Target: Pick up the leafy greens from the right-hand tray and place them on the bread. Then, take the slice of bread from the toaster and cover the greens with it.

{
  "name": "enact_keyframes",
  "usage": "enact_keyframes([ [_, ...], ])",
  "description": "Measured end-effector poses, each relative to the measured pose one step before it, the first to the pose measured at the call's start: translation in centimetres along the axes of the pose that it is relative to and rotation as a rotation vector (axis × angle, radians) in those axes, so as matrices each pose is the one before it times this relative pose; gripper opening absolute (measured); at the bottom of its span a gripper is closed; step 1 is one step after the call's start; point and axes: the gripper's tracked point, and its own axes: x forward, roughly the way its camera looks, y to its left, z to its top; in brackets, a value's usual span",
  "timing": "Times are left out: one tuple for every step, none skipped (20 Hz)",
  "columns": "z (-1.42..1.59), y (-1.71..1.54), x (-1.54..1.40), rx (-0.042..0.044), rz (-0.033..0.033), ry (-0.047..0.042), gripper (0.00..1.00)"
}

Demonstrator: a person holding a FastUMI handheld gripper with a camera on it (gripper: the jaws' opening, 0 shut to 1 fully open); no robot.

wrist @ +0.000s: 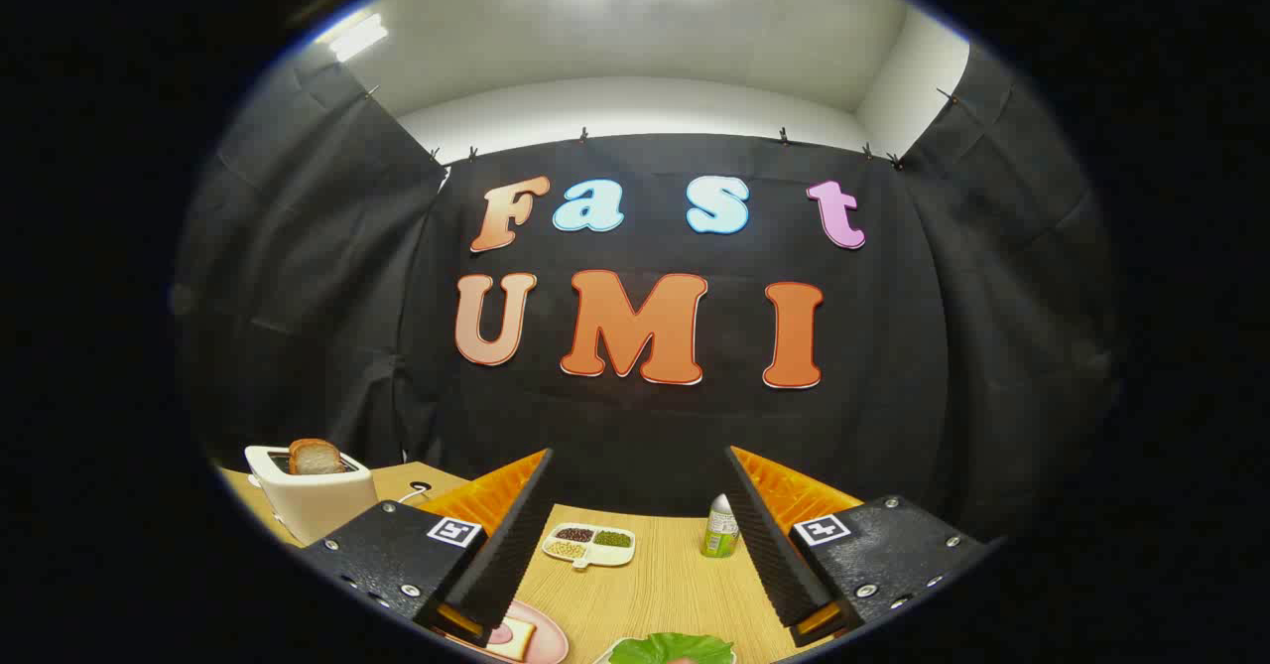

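Hovering wide open and empty, the hand-held gripper (635,545) must next dip toward six o'clock to grasp the ruffled green lettuce leaf (672,648) on its white tray.

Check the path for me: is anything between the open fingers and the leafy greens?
Nothing visible blocks it. The gripper is open and empty, and the leafy greens lie on their tray just below the gap between the fingers. The divided dish and green bottle stand farther off.
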Motion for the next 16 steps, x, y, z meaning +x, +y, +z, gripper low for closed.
enact_keyframes([
  [-0.16,-0.115,0.084,0.00295,-0.00062,0.00481,0.98],
  [-0.118,-0.114,0.023,0.00373,-0.0022,0.00492,0.98],
  [-0.128,-0.064,-0.055,0.00296,-0.00097,0.00593,0.98],
  [0.003,-0.049,-0.057,0.00565,-0.00035,0.00325,0.98],
  [0.07,0.102,0.0,0.00574,0.00675,-0.00039,0.98],
  [0.089,0.137,0.017,0.00416,0.00588,0.00082,0.98],
  [-0.072,0.077,-0.001,0.00082,0.00457,0.00115,0.98],
  [-0.071,0.056,0.004,-0.00384,0.00099,0.00144,0.98],
  [-0.182,0.022,0.119,-0.00553,-0.00095,0.00295,0.98],
  [-0.1,0.091,0.059,-0.00477,-0.00027,0.00216,0.98],
  [-0.084,0.066,0.012,-0.00172,-0.00004,0.00298,0.98],
  [-0.114,0.098,0.068,-0.00051,0.00229,0.00407,0.98],
  [-0.158,-0.032,-0.013,0.0007,-0.0012,0.00395,0.98],
  [-0.167,-0.164,-0.029,0.00038,-0.00267,0.0059,0.98],
  [-0.236,-0.129,0.056,0.00155,-0.0034,0.00683,0.98],
  [-0.276,-0.096,0.098,0.0034,-0.00232,0.00908,0.98],
])
